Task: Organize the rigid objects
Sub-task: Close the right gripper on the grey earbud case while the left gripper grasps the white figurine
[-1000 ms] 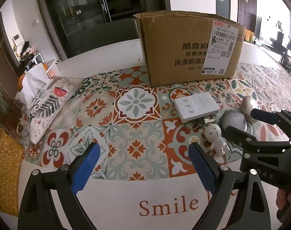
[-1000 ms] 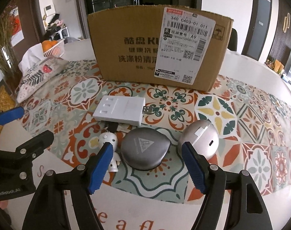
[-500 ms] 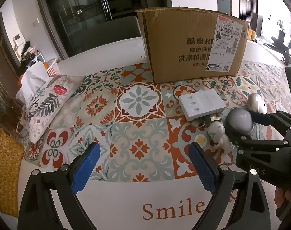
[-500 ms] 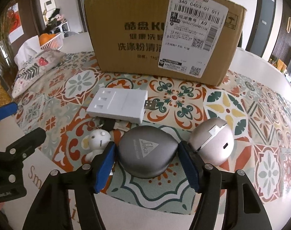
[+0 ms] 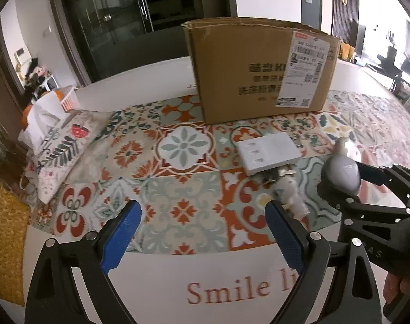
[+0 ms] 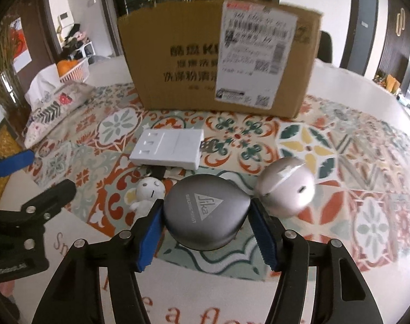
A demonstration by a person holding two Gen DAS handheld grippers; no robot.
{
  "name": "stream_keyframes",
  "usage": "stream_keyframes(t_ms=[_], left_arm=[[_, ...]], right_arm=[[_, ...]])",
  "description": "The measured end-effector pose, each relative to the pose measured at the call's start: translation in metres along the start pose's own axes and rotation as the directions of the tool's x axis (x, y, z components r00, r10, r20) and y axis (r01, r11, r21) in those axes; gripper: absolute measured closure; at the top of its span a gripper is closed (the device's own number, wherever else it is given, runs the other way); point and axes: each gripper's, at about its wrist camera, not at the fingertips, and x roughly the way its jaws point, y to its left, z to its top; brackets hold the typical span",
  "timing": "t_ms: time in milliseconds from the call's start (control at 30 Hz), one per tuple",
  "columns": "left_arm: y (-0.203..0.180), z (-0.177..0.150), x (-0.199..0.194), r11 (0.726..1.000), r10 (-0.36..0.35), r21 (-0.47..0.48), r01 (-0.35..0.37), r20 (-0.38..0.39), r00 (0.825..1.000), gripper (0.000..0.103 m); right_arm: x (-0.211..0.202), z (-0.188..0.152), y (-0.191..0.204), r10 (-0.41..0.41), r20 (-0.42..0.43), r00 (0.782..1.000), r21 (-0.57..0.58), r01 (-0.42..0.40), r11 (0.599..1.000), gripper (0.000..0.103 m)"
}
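On the patterned tablecloth (image 6: 307, 145), the right gripper (image 6: 206, 236) clamps the grey Sika case (image 6: 205, 216), logo visible only from its own view, while the left gripper (image 5: 202, 232) hangs spread, holding nothing.

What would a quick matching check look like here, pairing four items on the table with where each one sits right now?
Items:
1. grey case
2. silver ball
3. white figurine
4. white adapter

Places:
A. just outside the right gripper's left finger
B. between the right gripper's pads
C. nearest the cardboard box
D. to the right of the grey case, outside the right finger

Pairs: 1-B, 2-D, 3-A, 4-C
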Motion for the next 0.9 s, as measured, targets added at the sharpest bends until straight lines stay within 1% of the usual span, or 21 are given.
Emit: stream_keyframes(t_ms=[100,167,200,267,400,467,533,567,633,700,767,833,900], left_arm=[[-0.008,0.005,-0.001,0.999,-0.043,-0.015,0.043,-0.006,0.999,0.01],[-0.014,0.009,-0.001,0.998,-0.059,-0.018,0.059,-0.011,0.998,0.014],[-0.018,0.011,0.0,0.997,-0.069,-0.019,0.069,-0.015,0.997,0.018],[-0.026,0.014,0.001,0.996,-0.09,-0.021,0.089,-0.023,0.996,0.02],[-0.043,0.019,0.009,0.992,-0.129,-0.011,0.129,-0.048,0.99,0.032],[-0.05,0.019,0.014,0.988,-0.156,-0.013,0.155,-0.067,0.986,0.035],[-0.057,0.02,0.02,0.985,-0.173,-0.013,0.173,-0.09,0.981,0.044],[-0.06,0.02,0.023,0.984,-0.177,-0.01,0.177,-0.101,0.979,0.046],[-0.066,0.02,0.029,0.985,-0.172,0.001,0.173,-0.121,0.978,0.054],[-0.071,0.021,0.035,0.984,-0.173,0.007,0.176,-0.141,0.975,0.059],[-0.074,0.022,0.04,0.985,-0.171,0.01,0.175,-0.156,0.973,0.062],[-0.076,0.022,0.044,0.983,-0.178,0.008,0.182,-0.167,0.97,0.068],[-0.078,0.023,0.049,0.984,-0.175,0.009,0.179,-0.181,0.968,0.07]], right_arm=[[-0.014,0.001,-0.007,-0.026,0.018,0.999,0.012,0.026,1.0,0.041],[-0.019,0.002,-0.014,-0.033,0.021,0.999,0.028,0.032,0.999,0.041],[-0.021,0.002,-0.018,-0.033,0.022,0.999,0.037,0.032,0.999,0.041],[-0.024,0.003,-0.025,-0.042,0.025,0.999,0.052,0.041,0.998,0.041],[-0.03,-0.001,-0.04,-0.067,0.027,0.997,0.076,0.065,0.995,0.041],[-0.033,-0.004,-0.049,-0.076,0.027,0.997,0.092,0.073,0.993,0.041],[-0.033,-0.006,-0.052,-0.084,0.026,0.996,0.103,0.081,0.991,0.041],[-0.032,-0.008,-0.055,-0.09,0.023,0.996,0.108,0.087,0.99,0.041],[-0.031,-0.01,-0.061,-0.093,0.021,0.995,0.125,0.09,0.988,0.041],[-0.029,-0.013,-0.065,-0.087,0.016,0.996,0.14,0.084,0.987,0.041],[-0.026,-0.015,-0.068,-0.084,0.011,0.996,0.153,0.081,0.985,0.041],[-0.026,-0.016,-0.07,-0.078,0.01,0.997,0.163,0.075,0.984,0.041],[-0.024,-0.017,-0.07,-0.071,0.009,0.997,0.172,0.069,0.983,0.041]])
